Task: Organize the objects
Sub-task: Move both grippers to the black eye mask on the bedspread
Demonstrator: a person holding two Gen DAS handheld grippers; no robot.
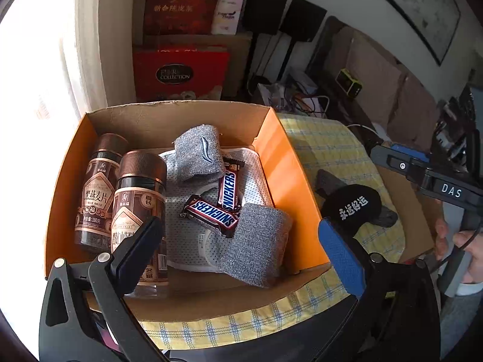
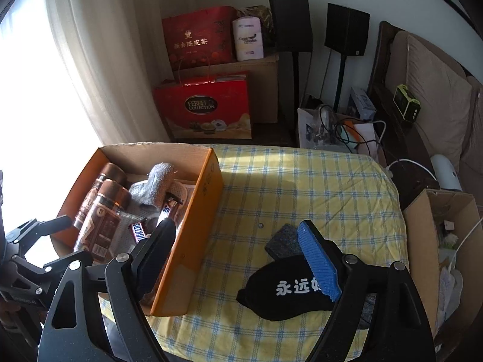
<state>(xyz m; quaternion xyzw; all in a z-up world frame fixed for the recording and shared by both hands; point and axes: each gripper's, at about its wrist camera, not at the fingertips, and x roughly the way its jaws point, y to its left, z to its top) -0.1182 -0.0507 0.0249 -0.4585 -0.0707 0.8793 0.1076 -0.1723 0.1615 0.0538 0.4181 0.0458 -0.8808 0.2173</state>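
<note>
- Left gripper: jaws spread wide, nothing between them. Left finger carries a black pad; right finger carries a blue textured pad.
- Left gripper in the right wrist view: black linkage visible at the left edge only; fingertips not clearly resolved there.
- Right gripper: jaws spread wide, nothing gripped. Black pad on one finger, blue pad on the other.
- Right gripper in the left wrist view: body visible at the right edge, marked "DAS".
- Person's hand: wrapped around the right gripper's handle, fingers partly visible.
</note>
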